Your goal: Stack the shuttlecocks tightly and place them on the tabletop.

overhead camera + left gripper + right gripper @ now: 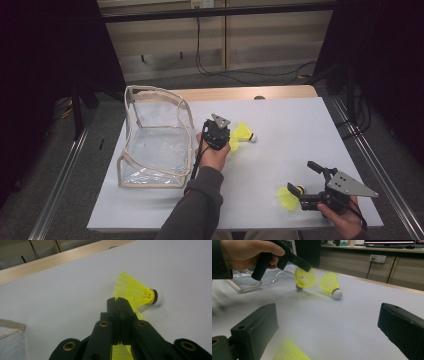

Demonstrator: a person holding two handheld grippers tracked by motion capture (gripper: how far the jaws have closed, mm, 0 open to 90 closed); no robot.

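While the right gripper hangs spread, the left gripper's jaws pinch a shuttlecock's skirt — another beside.

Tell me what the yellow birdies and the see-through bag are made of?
Birdies: the yellow skirt looks like thin moulded plastic, since it has a mesh of little ribs; the white tip looks like foam or cork, hard to tell. Bag: seems to be soft clear plastic, glossy with reflections, edged in pale fabric-like trim.

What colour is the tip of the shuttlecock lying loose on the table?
White; the shuttlecock shows it best in the left gripper view.
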